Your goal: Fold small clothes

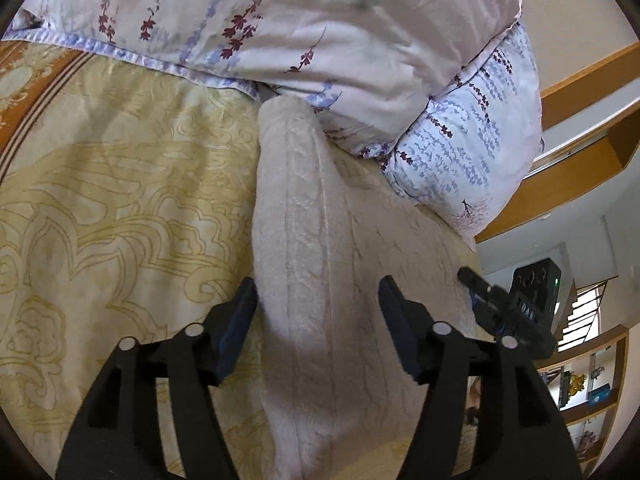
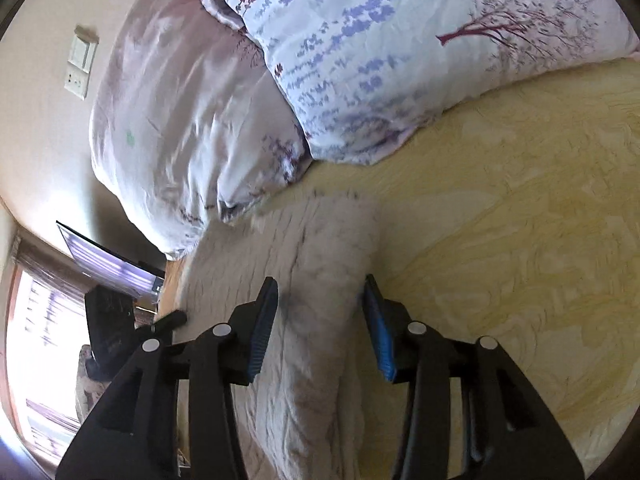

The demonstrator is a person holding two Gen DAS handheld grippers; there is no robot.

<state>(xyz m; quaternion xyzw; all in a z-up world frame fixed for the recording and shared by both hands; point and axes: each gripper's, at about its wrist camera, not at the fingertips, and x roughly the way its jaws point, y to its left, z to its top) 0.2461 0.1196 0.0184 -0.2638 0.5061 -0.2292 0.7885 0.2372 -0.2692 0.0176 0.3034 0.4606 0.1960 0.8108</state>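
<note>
A cream cable-knit garment (image 1: 308, 248) lies on the yellow patterned bed cover (image 1: 120, 184), one long part stretched toward the pillows. My left gripper (image 1: 318, 300) is open, its jaws either side of this long part, just above it. The right gripper shows at the right edge of the left wrist view (image 1: 516, 308). In the right wrist view the same garment (image 2: 320, 280) runs forward between the open jaws of my right gripper (image 2: 320, 300). The fabric is not pinched by either gripper. The left gripper shows at the left of this view (image 2: 120, 320).
Two floral pillows (image 1: 320, 40) are stacked at the head of the bed, touching the garment's far end; they also show in the right wrist view (image 2: 360, 60). Wooden shelves (image 1: 588, 392) stand at the right. A window (image 2: 40, 320) and a screen (image 2: 108, 260) are at the left.
</note>
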